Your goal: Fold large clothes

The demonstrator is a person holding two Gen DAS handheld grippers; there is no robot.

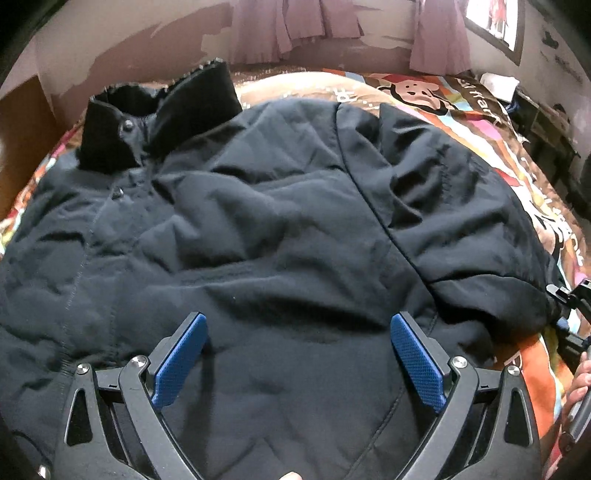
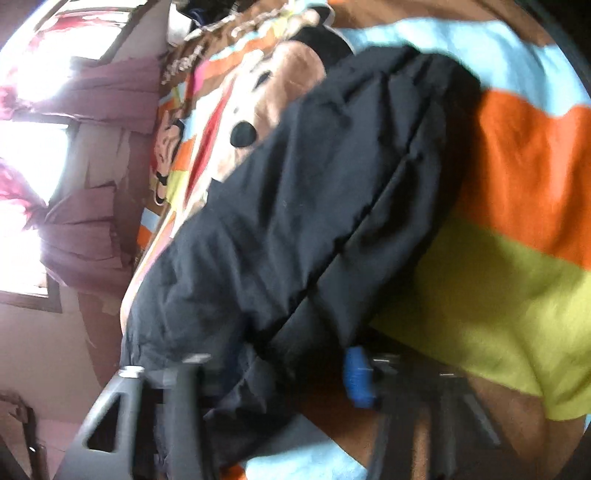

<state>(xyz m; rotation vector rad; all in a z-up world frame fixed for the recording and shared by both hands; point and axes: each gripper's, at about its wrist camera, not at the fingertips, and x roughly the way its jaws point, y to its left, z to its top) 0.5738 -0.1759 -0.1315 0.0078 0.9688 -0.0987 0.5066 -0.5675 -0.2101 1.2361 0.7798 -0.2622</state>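
A dark navy padded jacket (image 1: 277,221) lies spread on the bed with its black collar (image 1: 155,122) at the far left. My left gripper (image 1: 298,325) hovers low over the jacket's near part, blue pads wide apart, nothing between them. The jacket's sleeve (image 1: 461,221) lies along the right side. In the right wrist view, which is blurred, the sleeve (image 2: 314,203) runs down between the fingers of my right gripper (image 2: 273,365), and its blue pad (image 2: 356,376) presses against the bunched cloth. The other pad is hidden by fabric. The right gripper's body (image 1: 570,295) shows at the right edge of the left wrist view.
A colourful cartoon-monkey blanket (image 1: 424,96) covers the bed under the jacket (image 2: 517,166). Purple curtains (image 1: 295,26) and a bright window (image 1: 495,22) stand behind. Dark clutter (image 1: 546,122) sits beside the bed at the right. A person's hand (image 1: 580,376) is at the right edge.
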